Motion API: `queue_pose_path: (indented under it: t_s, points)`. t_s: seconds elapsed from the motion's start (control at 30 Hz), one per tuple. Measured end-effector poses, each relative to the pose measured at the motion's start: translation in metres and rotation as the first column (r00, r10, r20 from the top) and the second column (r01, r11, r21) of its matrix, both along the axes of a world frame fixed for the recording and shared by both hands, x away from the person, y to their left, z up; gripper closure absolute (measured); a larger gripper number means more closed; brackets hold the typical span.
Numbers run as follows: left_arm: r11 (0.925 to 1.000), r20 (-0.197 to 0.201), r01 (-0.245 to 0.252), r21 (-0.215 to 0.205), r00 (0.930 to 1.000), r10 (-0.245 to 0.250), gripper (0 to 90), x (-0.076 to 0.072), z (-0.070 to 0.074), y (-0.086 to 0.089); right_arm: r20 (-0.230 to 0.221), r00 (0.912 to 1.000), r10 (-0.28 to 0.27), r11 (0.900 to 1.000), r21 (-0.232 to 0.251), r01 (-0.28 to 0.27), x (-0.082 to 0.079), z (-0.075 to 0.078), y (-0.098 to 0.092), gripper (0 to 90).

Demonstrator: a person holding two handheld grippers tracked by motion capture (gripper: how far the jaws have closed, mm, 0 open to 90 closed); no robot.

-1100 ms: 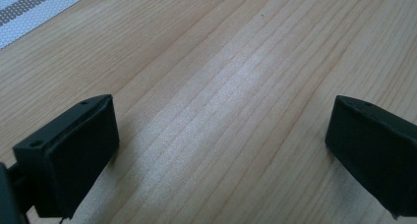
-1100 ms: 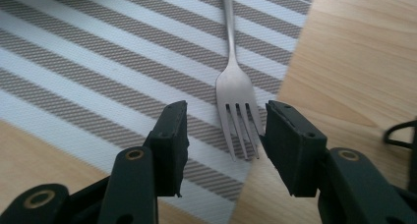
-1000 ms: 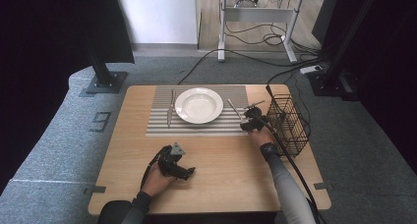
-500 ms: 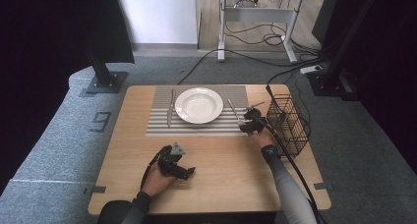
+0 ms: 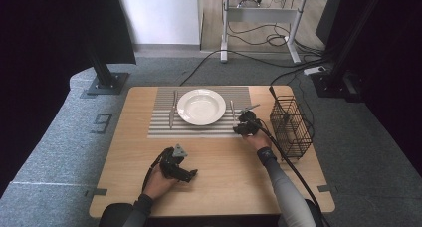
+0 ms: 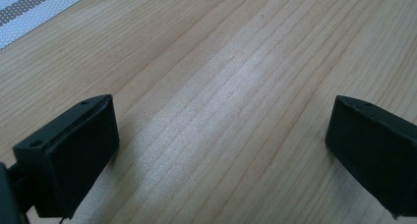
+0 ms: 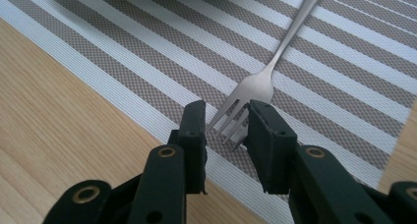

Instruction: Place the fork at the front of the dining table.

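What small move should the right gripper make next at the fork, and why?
Probably finish closing. The right gripper has its jaws on either side of the fork tines on the striped placemat; they have just been closing, yet a little gap seems to remain. Pinch first, then lift.

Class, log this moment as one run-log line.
right gripper: closing around silver metal fork tines | left gripper: open over wooden table

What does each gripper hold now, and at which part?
The right gripper has just been closing around the fork's tines; whether its pads press them cannot be told. The left gripper holds nothing, open above the table.
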State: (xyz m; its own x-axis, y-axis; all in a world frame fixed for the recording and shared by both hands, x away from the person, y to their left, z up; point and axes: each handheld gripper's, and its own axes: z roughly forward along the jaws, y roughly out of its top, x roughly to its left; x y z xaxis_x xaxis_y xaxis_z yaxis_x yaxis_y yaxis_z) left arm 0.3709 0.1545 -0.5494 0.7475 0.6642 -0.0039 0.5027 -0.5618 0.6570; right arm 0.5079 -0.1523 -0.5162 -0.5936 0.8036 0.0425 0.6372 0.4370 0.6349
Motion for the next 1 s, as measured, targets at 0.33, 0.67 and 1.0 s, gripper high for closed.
queue_pose_path:
  t_s: [0.33, 0.67, 1.0]
  points:
    - [1.0000, -0.001, 0.001, -0.001, 1.0000, -0.001, 0.0, 0.000, 0.000, 0.000, 0.036, 0.9993, -0.007, 1.000, 0.000, 0.007, -0.005, 0.005, -0.002, 60.3]
    - [1.0000, 0.000, 0.000, 0.000, 1.0000, 0.000, 0.0, 0.000, 0.000, 0.000, 0.040, 0.9992, -0.010, 1.000, -0.008, 0.010, 0.001, -0.001, -0.003, 60.7]
    - [1.0000, 0.000, -0.001, 0.000, 1.0000, 0.001, 0.0, 0.000, 0.000, 0.000, 0.041, 0.9983, -0.040, 0.999, 0.006, 0.040, 0.022, -0.002, -0.002, 59.1]
